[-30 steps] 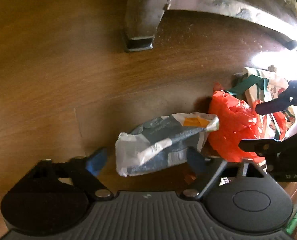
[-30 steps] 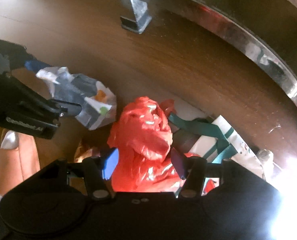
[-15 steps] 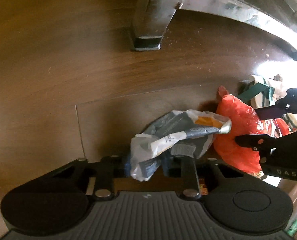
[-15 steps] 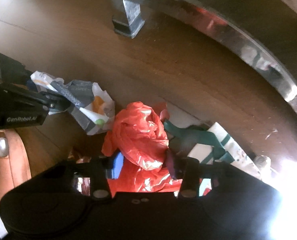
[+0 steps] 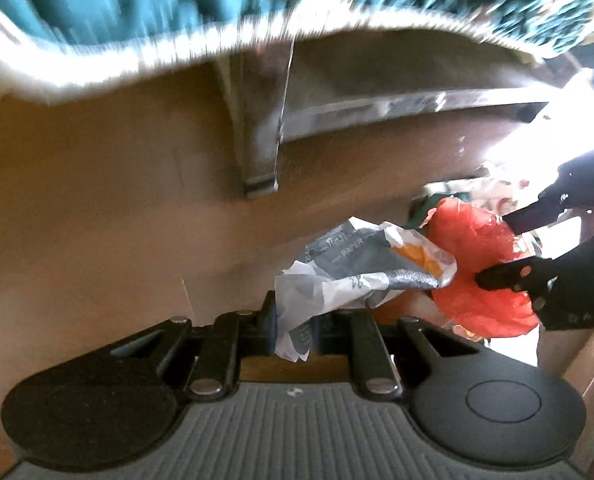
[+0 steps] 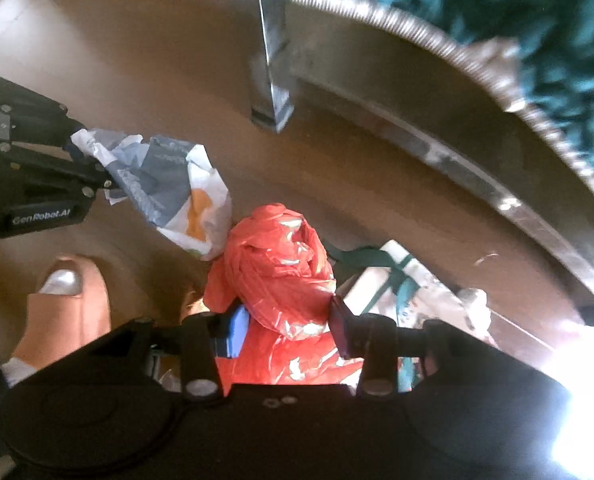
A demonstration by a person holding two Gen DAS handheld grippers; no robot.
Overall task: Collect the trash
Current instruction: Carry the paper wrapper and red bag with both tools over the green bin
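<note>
Crinkled plastic is off the wooden floor (image 5: 97, 208) now! The left tool (image 5: 293, 320), wide a second ago, is closing tight on the grey-and-white wrapper bag (image 5: 361, 268), which hangs from it at twelve o'clock. The right tool (image 6: 285, 328), narrowed halfway, pinches the red plastic bag (image 6: 277, 264), lifted at two o'clock of the wrapper. Both pickups look secured. A white-and-green paper bag (image 6: 393, 276) is left on the floor, at three o'clock of the red one.

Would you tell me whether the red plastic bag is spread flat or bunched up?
Bunched up: the red plastic bag is crumpled into a knotted lump, pinched between the right gripper's pads.
</note>
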